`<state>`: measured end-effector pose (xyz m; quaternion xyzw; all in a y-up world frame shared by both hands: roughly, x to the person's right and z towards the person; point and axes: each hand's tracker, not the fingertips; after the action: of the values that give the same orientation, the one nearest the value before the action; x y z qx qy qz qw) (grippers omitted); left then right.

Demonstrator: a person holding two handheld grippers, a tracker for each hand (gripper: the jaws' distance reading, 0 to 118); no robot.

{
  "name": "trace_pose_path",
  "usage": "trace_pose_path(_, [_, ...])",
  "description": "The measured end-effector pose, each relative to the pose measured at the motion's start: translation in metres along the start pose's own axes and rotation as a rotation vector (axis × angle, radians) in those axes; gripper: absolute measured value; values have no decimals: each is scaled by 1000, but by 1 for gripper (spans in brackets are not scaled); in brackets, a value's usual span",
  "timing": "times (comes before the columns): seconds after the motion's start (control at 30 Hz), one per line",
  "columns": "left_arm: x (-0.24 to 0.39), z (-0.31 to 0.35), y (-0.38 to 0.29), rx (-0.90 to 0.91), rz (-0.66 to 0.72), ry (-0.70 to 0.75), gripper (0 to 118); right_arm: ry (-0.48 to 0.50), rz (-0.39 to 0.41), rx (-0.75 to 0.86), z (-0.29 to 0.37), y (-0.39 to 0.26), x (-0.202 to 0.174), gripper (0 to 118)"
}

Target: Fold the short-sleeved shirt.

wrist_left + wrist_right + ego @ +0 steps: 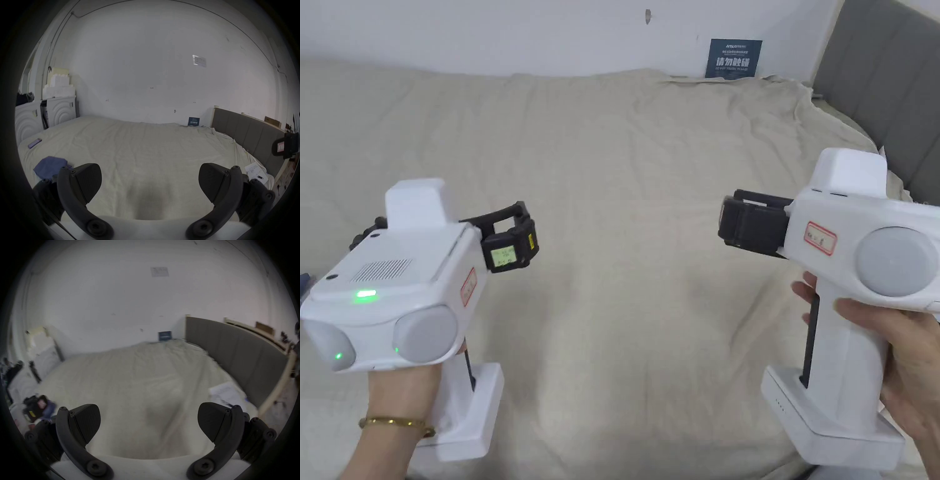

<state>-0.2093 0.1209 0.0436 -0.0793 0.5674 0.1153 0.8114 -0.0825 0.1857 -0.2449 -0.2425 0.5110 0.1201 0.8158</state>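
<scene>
A: Where is the shirt?

B: On the bed [625, 162], off to the person's left. In the left gripper view there is a blue-purple bundle of cloth [50, 165] lying just beyond the left claw [150, 181]. I take that for the short-sleeved shirt, though it is too bunched to make out sleeves or a collar.

A: And the claws?

B: Both are empty, held above the sheet. The left claw has its jaws spread wide with nothing between them. The right claw [149, 421] stands the same way, wide apart over bare sheet.

A: How will the cloth handle?

B: My guess is light, soft and limp. It will sag and drape from any pinch, so it cannot be pushed into shape, only lifted and laid. It won't break, but a thin layer may slip from a shallow bite.

A: Where to take hold?

B: I would take an outer edge of the bundle first and drag it to the open middle of the bed. Then pinch the two shoulders, one claw each, so it hangs flat.
</scene>
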Motion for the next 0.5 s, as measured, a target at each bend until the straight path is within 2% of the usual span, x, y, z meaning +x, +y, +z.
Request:
trace_pose_path(0.07, [-8, 0, -13, -3, 1, 64, 118, -167, 41, -6, 7, -5, -15, 117])
trace_pose_path(0.1, [-11, 0, -21, -12, -23, 107, 118, -205, 81, -28, 8, -6, -21, 117])
trace_pose_path(0.2, [-19, -1, -46, -26, -113, 212, 118, -222, 223, -26, 10, -17, -36, 117])
trace_pose_path(0.23, [-23, 0, -52, -43, -128, 229, 118, -218, 244, 3, 12, -22, -41, 117])
trace_pose_path(0.33, [-37, 4, -74, -67, -117, 269, 118, -220, 230, -58, 7, -27, -49, 117])
trace_pose_path(0.5, [-64, 6, -116, -162, -116, 390, 118, -116, 10, -170, -3, -34, -46, 117])
